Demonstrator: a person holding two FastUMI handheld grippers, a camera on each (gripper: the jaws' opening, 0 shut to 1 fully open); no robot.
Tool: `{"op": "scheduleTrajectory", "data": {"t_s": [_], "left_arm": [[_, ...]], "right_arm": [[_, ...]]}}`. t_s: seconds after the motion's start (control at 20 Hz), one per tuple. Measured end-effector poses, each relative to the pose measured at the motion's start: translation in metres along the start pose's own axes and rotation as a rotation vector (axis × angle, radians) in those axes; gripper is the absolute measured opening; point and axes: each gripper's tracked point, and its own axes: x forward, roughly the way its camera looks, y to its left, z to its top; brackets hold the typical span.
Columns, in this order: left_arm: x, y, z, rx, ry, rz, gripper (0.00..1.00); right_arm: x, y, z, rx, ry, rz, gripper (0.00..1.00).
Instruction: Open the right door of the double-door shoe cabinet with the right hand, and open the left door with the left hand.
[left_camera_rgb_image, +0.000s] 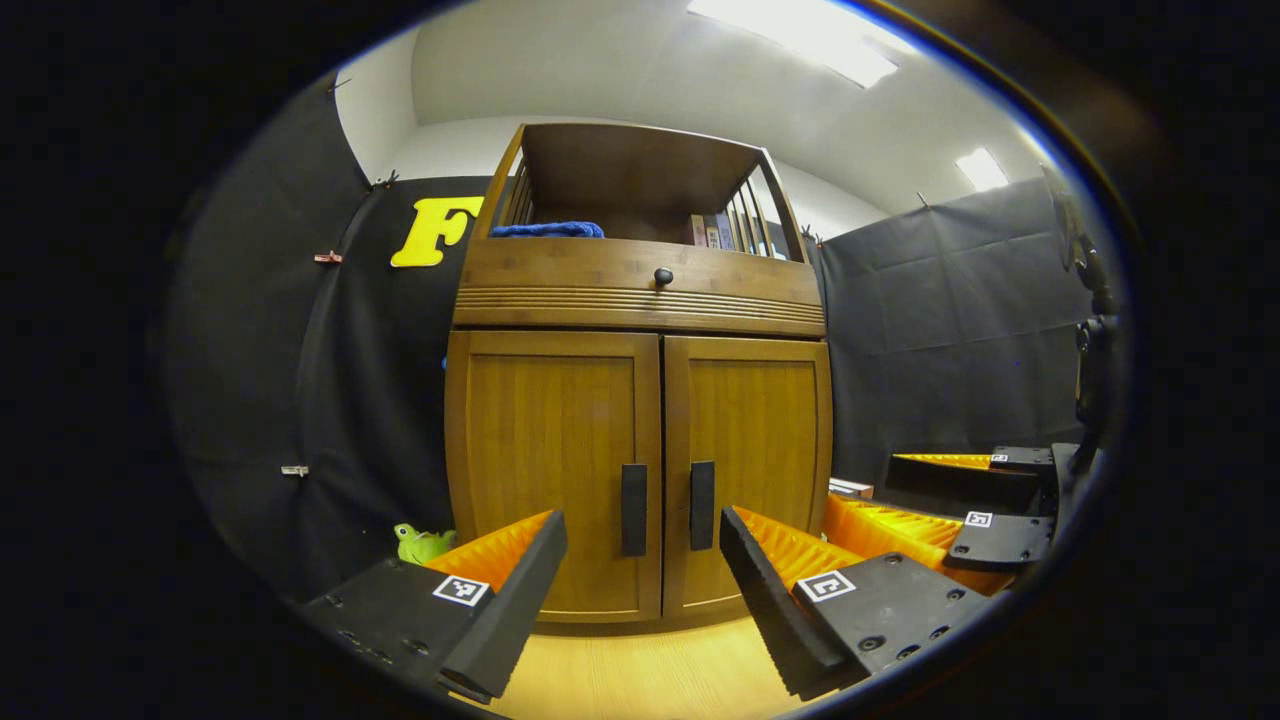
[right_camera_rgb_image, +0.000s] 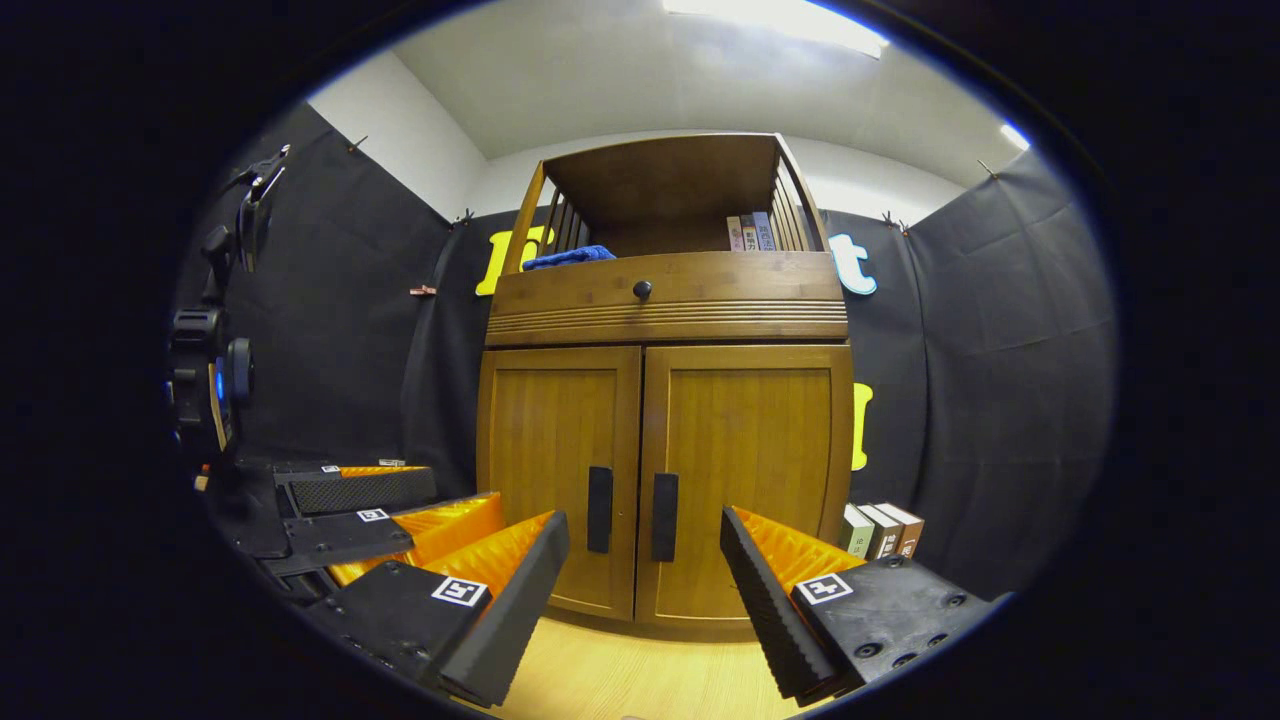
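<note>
The wooden shoe cabinet (left_camera_rgb_image: 640, 300) stands straight ahead with both doors shut. Its left door (left_camera_rgb_image: 550, 460) and right door (left_camera_rgb_image: 760, 440) each carry a dark vertical handle, the left handle (left_camera_rgb_image: 634, 509) and the right handle (left_camera_rgb_image: 702, 505), side by side at the centre seam. My left gripper (left_camera_rgb_image: 640, 605) is open, a short way in front of the handles and touching nothing. In the right gripper view, my right gripper (right_camera_rgb_image: 645, 600) is also open before the left handle (right_camera_rgb_image: 599, 509) and right handle (right_camera_rgb_image: 665, 516). Each gripper also shows beside the other: the right gripper (left_camera_rgb_image: 960, 525), the left gripper (right_camera_rgb_image: 380, 520).
Above the doors is a drawer with a round knob (left_camera_rgb_image: 663, 275), and an open shelf holding a blue cloth (left_camera_rgb_image: 548, 230) and books (left_camera_rgb_image: 712, 232). A green toy (left_camera_rgb_image: 420, 543) lies on the floor left of the cabinet, books (right_camera_rgb_image: 880, 528) stand to its right. The floor (left_camera_rgb_image: 640, 670) is light wood.
</note>
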Motion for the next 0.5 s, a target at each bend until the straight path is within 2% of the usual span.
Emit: {"op": "scheduleTrajectory", "data": {"t_s": [0.5], "left_arm": [[-0.0093, 0.0064, 0.0066, -0.006, -0.028, 0.01, 0.96]], "right_arm": [[-0.0018, 0.0008, 0.0015, 0.023, 0.004, 0.008, 0.96]]}}
